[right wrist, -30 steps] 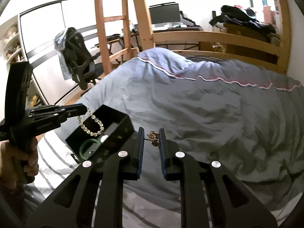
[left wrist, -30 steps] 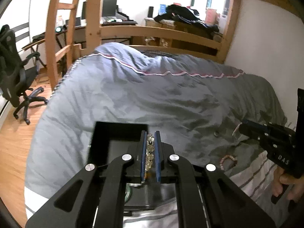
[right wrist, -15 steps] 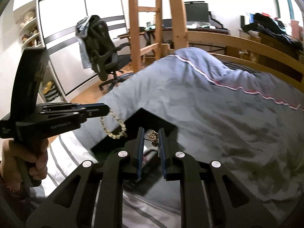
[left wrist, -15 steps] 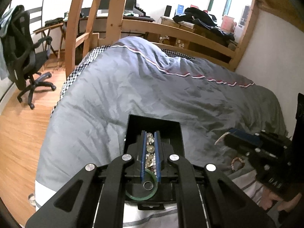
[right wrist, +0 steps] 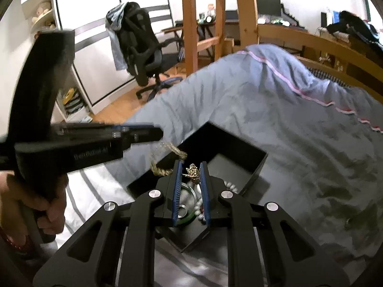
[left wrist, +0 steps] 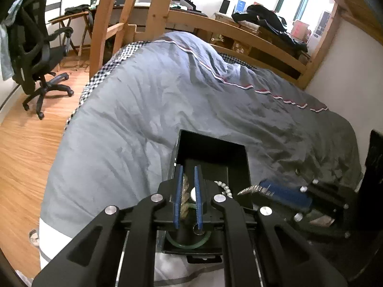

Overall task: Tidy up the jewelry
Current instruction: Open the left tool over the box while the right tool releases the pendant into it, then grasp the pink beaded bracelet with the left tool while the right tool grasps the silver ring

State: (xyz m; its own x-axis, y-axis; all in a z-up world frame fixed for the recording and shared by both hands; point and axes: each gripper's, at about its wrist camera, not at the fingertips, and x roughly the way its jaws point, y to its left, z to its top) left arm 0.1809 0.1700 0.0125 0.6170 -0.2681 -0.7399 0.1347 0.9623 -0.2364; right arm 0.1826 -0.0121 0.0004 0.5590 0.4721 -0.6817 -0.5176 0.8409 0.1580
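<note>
**Black box, two loads above it**

Black open-topped box point(left wrist: 246, 167) sits on the grey duvet point(left wrist: 167, 110), near the striped sheet at the bed's edge. Already inside: a green bangle point(left wrist: 189, 245), a pale bead strand point(left wrist: 223, 187), a small ring point(right wrist: 182, 207).

Left gripper point(left wrist: 188, 203): jaws together, clamped on a beaded bracelet point(right wrist: 165, 160) whose loop hangs from the tips over the box's near rim. Right gripper point(right wrist: 190, 191): jaws nearly together, pinching a small gold ornament point(right wrist: 193, 171) at the tips, above the box interior. A hand point(right wrist: 36, 205) holds the left tool's grip.

Risks, as I judge them:
- Both tools crowd the same opening. Their tips are close, so the hanging loop could snag on the right tool's fingers.
- The loop straddles the rim. Released here, part may fall outside onto the duvet.
- The ornament is held only at the fingertips, by little of its body. A jolt could drop it early; it would be hard to find in the folds.
- The box rests on soft bedding. A downward nudge on the rim could tip it and spill the contents.
</note>
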